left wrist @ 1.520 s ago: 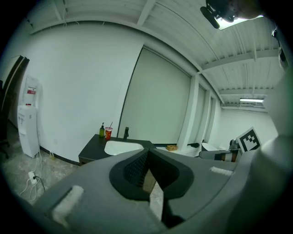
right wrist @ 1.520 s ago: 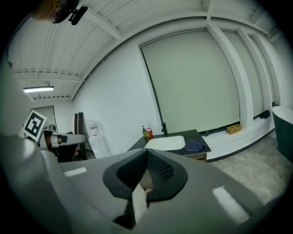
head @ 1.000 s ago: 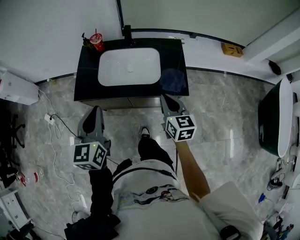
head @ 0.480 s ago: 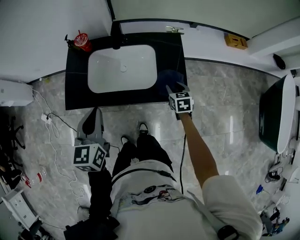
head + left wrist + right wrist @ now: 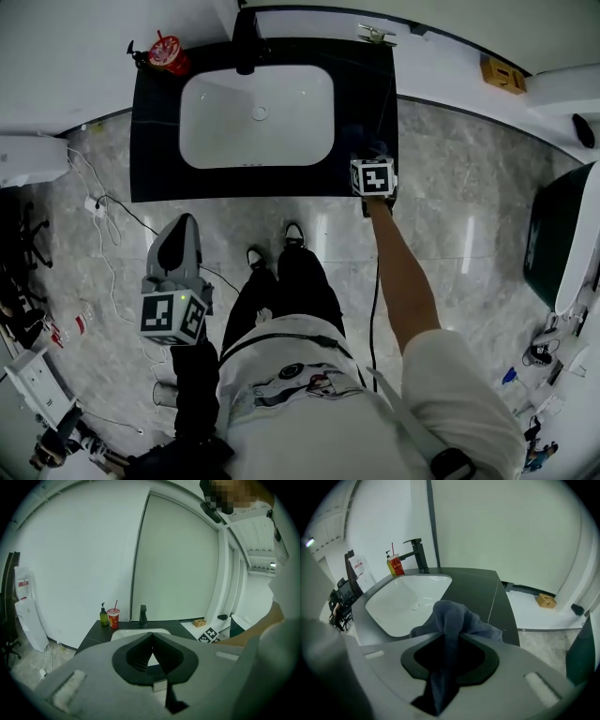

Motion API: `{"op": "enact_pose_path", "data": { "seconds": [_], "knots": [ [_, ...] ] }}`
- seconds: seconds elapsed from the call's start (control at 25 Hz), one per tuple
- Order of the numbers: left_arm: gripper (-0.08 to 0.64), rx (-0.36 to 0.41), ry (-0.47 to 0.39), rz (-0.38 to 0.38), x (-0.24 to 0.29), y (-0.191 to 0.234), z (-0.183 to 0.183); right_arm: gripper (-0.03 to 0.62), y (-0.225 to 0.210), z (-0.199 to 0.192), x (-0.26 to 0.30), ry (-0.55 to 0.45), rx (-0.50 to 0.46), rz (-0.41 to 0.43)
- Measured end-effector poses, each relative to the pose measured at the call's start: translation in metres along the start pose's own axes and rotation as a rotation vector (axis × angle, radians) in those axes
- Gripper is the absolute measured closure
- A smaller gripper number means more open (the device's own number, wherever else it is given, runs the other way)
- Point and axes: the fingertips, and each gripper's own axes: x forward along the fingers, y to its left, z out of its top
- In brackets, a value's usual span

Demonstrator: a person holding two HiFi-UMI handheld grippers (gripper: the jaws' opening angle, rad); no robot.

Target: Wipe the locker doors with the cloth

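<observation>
The blue-grey cloth (image 5: 452, 613) is bunched at the near right corner of the dark desk (image 5: 480, 585), just right of the white sink (image 5: 401, 597). It is pinched by the right gripper (image 5: 449, 632), whose jaws have just been closing on it. The left gripper (image 5: 151, 638) is held over the floor at the near left, its jaws pressed together with nothing between them.

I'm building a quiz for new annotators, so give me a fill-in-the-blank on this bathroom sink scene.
The cup with the straw is ___ in colour. The cloth lies on the counter to the ___ of the basin. The left gripper holds ___.
Missing words: red; right; nothing.
</observation>
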Motion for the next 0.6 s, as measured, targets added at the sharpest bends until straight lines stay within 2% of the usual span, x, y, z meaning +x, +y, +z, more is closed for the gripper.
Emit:
{"op": "enact_pose_path", "data": {
  "seconds": [0.2, 0.4, 0.6],
  "knots": [
    [0.56, 0.011, -0.014, -0.031, -0.005, -0.003, 0.002, 0.523, 0.021, -0.002, -0.016, -0.055, 0.026, 0.038],
    [0.56, -0.005, -0.032, -0.01, -0.029, 0.019, -0.005, 0.524, 0.079, 0.016, -0.063, -0.212, 0.015, 0.09],
    [0.56, -0.015, -0.105, -0.024, -0.061, 0.039, -0.004, 0.523, 0.143, 0.045, -0.13, -0.37, 0.001, 0.119]
  ]
}}
